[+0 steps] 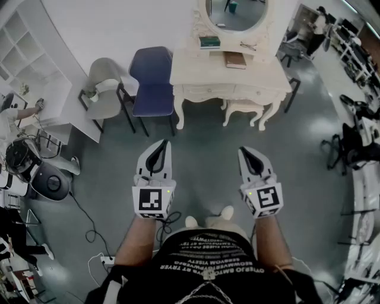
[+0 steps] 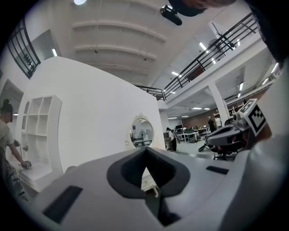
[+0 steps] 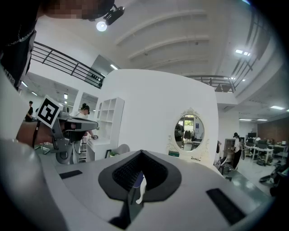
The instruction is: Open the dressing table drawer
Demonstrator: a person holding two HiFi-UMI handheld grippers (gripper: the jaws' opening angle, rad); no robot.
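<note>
A grey floor (image 1: 208, 154) fills most of the head view, and a white wall (image 1: 119, 29) runs across the top of it. A white shelf unit (image 1: 27, 53) with open compartments stands at the wall's left end. The cream dressing table (image 1: 196, 74) stands against the wall at the top middle, with carved curved legs and an oval mirror (image 1: 236, 13) rising from its back edge. Just left of the table is a blue chair (image 1: 152, 83), and left of that a pale chair (image 1: 105, 89). A small cream stool (image 1: 242, 107) is tucked between the table's legs on the right side. The drawer (image 1: 205, 92) sits in the table's front apron, below the top, and its face lies flush with the apron, so it is not pulled out. The person holds both tools low in the view, side by side and pointing toward the table, well apart from it. The left gripper (image 1: 162, 147) has its jaws pressed together with nothing between them. The right gripper (image 1: 246, 154) also has its jaws together and holds nothing; in the right gripper view only a thin sliver of the room shows past the tips. On the tabletop a dark green book (image 1: 209, 41) lies near the mirror's base, a brown book (image 1: 235, 59) lies in front of the mirror, and a pair of glasses (image 1: 248, 46) rests at the back right.
</note>
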